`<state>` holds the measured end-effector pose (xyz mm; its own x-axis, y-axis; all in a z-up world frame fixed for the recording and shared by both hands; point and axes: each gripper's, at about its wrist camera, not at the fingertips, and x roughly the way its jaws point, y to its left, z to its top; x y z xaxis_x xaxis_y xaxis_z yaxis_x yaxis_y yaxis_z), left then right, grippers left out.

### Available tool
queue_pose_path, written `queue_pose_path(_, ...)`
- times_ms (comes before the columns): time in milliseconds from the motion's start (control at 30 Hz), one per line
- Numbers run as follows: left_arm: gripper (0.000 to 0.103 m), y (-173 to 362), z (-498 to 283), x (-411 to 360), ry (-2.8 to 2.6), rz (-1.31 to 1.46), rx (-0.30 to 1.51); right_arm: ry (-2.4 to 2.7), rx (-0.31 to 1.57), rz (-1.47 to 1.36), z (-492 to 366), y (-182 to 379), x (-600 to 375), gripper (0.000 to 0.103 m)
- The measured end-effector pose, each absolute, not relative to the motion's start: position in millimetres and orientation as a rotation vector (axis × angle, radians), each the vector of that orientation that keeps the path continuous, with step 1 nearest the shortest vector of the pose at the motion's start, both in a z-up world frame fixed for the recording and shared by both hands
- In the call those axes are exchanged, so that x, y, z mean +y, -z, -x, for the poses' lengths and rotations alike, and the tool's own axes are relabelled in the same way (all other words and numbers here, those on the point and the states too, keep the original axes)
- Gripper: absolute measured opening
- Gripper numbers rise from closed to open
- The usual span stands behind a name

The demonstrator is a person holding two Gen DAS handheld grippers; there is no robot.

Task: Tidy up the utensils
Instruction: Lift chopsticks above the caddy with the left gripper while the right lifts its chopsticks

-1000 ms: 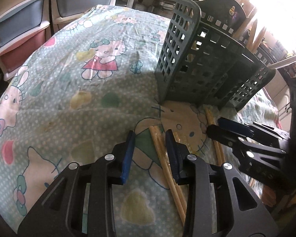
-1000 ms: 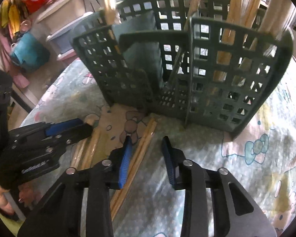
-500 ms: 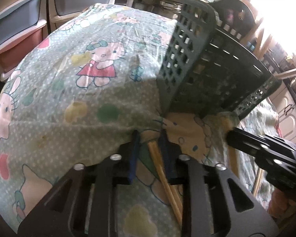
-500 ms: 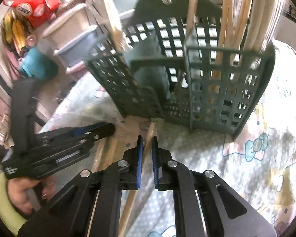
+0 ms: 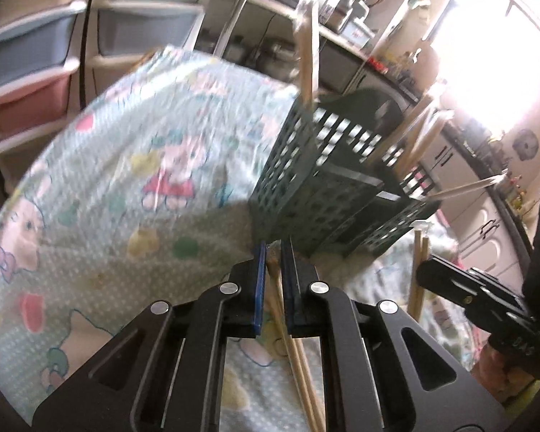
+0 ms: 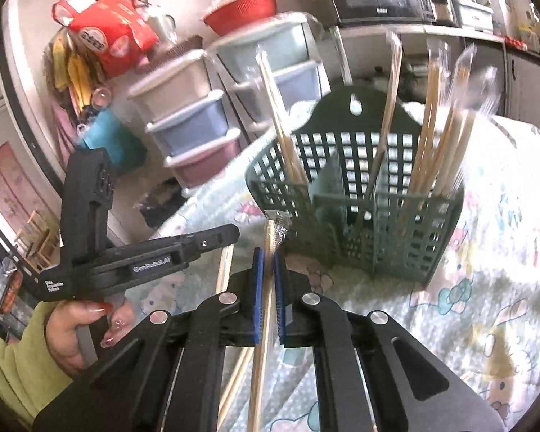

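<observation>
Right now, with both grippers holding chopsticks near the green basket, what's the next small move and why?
Probably carry the right gripper, shut on wrapped chopsticks, up and forward over the green basket, tips toward an open compartment. The left gripper also grips a chopstick pair, and both sit below the basket rim, so each needs lifting first.

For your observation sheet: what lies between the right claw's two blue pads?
In the right wrist view, a wrapped pair of wooden chopsticks is pinched between the right claw pads, pointing toward the green plastic basket.
</observation>
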<state>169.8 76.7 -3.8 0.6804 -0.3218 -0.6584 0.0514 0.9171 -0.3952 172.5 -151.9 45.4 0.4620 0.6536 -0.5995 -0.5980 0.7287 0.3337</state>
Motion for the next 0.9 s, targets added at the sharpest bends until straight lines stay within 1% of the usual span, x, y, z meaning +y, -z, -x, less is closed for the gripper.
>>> queue_pose_path(367,0.004,-51.5,-150.4,62.2,0.275,0.343,0.657,-0.752,0.609,-0.083,-151.6,-79.4,-176.6,0.006)
queue_pose_path(900,0.003,-91.4,-139.7,38.0,0.352,0.305,0.555,-0.688,0.482,-0.105,-139.0,-108.3,-209.0,0.006)
